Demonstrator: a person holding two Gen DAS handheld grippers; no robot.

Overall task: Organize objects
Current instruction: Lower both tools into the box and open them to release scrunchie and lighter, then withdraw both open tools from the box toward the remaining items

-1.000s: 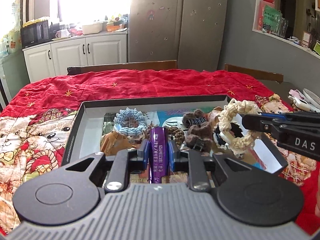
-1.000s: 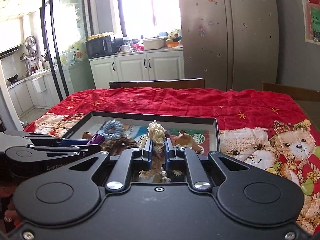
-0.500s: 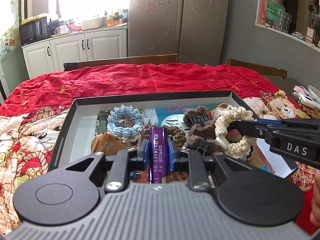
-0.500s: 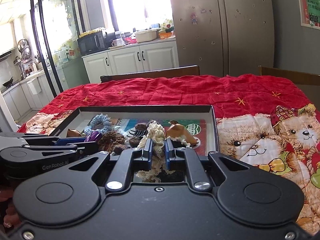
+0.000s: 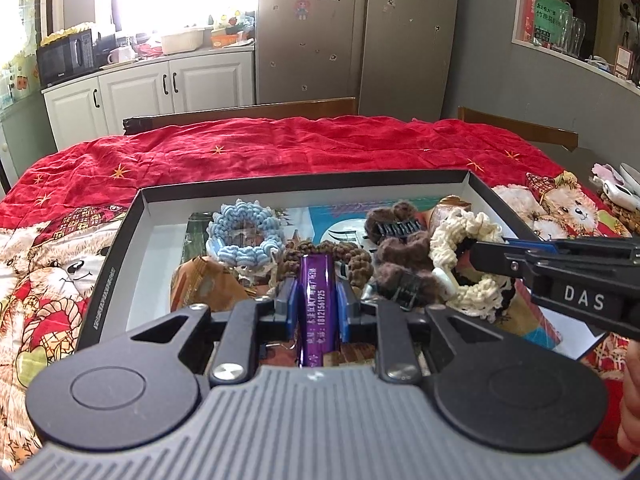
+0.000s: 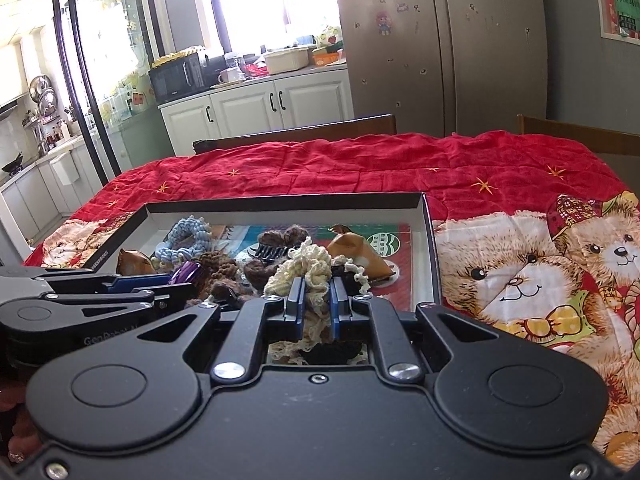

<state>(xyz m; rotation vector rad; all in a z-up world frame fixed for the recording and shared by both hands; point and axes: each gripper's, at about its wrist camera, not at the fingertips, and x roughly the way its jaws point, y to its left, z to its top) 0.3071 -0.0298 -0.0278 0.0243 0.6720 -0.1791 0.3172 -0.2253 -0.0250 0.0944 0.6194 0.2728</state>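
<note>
left wrist: two hand-held grippers, left (image 5: 317,300) clamping one purple cylinder (image 5: 317,300), right (image 5: 478,255) one cream scrunchie (image 5: 464,240).

The purple cylinder's (image 5: 317,304) near end is hidden behind the gripper body; its small print is unreadable.

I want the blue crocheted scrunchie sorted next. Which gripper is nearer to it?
Left. The left gripper, shut on the purple tube, sits just before the blue scrunchie; the right gripper, holding the cream scrunchie, is farther right.
</note>
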